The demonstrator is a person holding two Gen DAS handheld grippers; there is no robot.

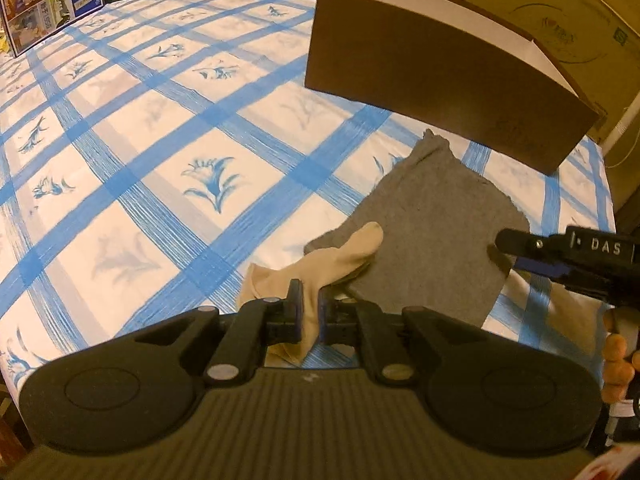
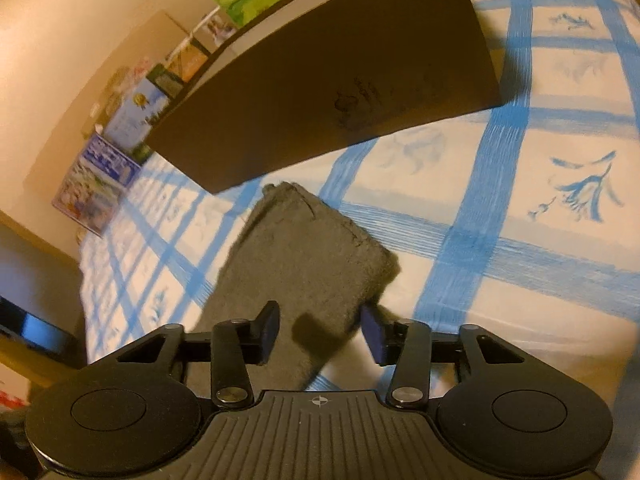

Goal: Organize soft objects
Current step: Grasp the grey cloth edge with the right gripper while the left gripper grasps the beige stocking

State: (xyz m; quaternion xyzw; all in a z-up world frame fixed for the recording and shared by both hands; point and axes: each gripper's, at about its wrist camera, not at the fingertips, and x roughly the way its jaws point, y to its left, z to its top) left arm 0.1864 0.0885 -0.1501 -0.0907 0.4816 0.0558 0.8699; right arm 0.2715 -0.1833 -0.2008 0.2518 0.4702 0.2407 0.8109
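- Soft objects here are two: a beige stocking [image 1: 320, 276] and a folded grey cloth [image 1: 432, 236], both low on the blue-checked sheet [image 1: 168, 132] of what looks like a bed, in front of a brown open-topped box [image 1: 436, 80]
- Left claw [image 1: 309, 312] is clenched on the beige stocking, pinching it mid-length; the toe end drapes forward onto the near edge of the grey cloth and the other end hangs loose below the pads
- Right claw [image 2: 320, 334] is released, its fingers spread on either side of the grey cloth's near end, not yet pressing it; in the left wrist view it reaches in from the right at the cloth's edge
- Grey cloth lies flat, its far corner close to the box wall but apart from it
- Step in hand, as I judge it: the stocking is already picked, the cloth is being lined up for a grasp
- Next move calls for closing the right claw on the cloth's doubled edge so the layers come up together, and lifting the stocking clear of the cloth first, since its toe rests on it
- Both likely belong in the box; its rim stands high, so each piece needs raising well above it
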